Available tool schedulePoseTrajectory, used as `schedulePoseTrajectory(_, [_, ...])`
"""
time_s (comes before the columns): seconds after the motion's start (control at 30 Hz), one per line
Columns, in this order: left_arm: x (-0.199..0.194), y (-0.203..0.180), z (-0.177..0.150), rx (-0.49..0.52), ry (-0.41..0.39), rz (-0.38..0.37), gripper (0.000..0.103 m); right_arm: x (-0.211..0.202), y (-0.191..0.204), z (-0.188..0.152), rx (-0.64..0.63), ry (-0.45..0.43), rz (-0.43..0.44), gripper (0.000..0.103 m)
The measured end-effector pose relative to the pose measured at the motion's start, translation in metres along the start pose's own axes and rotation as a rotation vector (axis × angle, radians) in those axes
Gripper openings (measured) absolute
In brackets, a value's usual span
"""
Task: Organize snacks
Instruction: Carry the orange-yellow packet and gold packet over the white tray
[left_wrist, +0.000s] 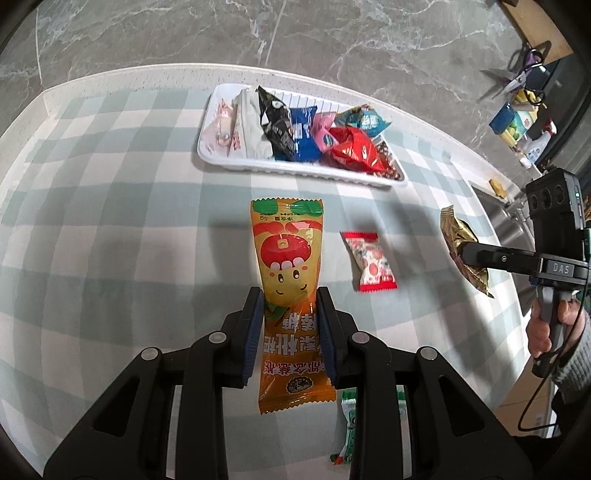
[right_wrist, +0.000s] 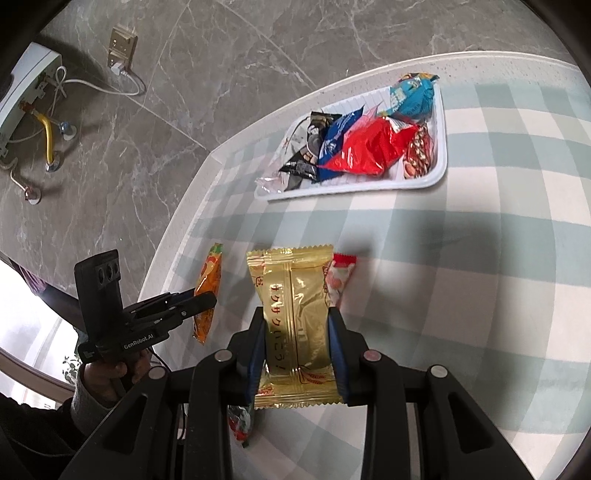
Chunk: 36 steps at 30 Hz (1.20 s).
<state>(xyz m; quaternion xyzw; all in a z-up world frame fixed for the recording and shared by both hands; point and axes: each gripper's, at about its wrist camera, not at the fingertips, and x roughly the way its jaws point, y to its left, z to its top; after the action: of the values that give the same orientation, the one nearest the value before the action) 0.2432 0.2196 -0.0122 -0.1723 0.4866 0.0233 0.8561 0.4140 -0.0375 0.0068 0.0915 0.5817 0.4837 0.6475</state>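
My left gripper (left_wrist: 290, 295) is shut on a long orange snack packet (left_wrist: 286, 258) and holds it above the checked tablecloth. My right gripper (right_wrist: 297, 314) is shut on a gold snack packet (right_wrist: 295, 295); it shows in the left wrist view (left_wrist: 461, 243) at the right. The orange packet also shows in the right wrist view (right_wrist: 208, 291). A white tray (left_wrist: 214, 158) at the back holds several snack packets; it also shows in the right wrist view (right_wrist: 441, 147). A small red-and-white packet (left_wrist: 369, 260) lies on the cloth between the grippers, partly hidden behind the gold packet (right_wrist: 341, 277).
A green-and-white packet (left_wrist: 347, 424) lies under my left gripper. A red packet (right_wrist: 240, 421) lies under my right gripper. A sink (left_wrist: 506, 218) and bottles (left_wrist: 517, 122) are at the far right. The table's edge (right_wrist: 192, 221) drops to a marble floor.
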Motion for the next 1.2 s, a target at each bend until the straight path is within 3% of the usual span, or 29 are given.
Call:
schedulePoseTrajectory(0.57, [0.005,0.001,0.055,0.026,-0.035,-0.053,0.026,0.004,0.005,0.042,0.059,-0.074,0.001,0.034])
schedulePoseTrajectory(1.2, [0.037,-0.005,0.121,0.054,-0.028,-0.114,0.026,0.016,-0.010,0.086,0.163,-0.149,-0.005,0.034])
